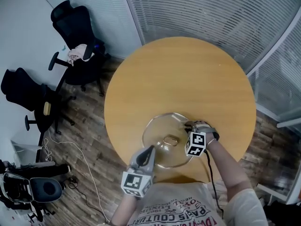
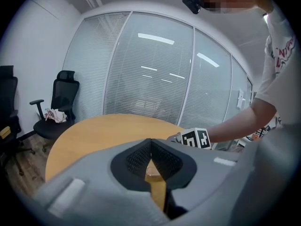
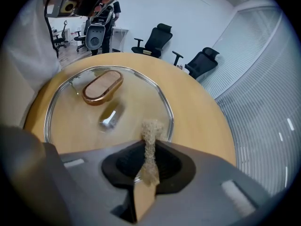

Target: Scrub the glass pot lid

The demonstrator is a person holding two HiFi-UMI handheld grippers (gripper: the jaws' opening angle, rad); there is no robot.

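Note:
The glass pot lid [image 1: 162, 126] lies on the round wooden table [image 1: 188, 74], its oval brown handle [image 1: 170, 139] facing up. My left gripper [image 1: 151, 149] reaches the lid's near rim and is shut on it; in the left gripper view its jaws [image 2: 150, 142] meet at the tips and hide the lid. My right gripper [image 1: 189, 126] is at the lid's right rim, shut on a beige scrubbing pad [image 3: 150, 135]. The pad sticks out past the jaws over the metal rim of the lid [image 3: 108, 112]. The handle [image 3: 102, 86] lies further along.
Two black office chairs [image 1: 77, 36] [image 1: 28, 93] stand left of the table, one with a cloth on its seat. A glass wall with blinds [image 1: 211, 13] runs behind the table. Cables lie on the wood floor [image 1: 80, 159]. The person's torso is at the table's near edge.

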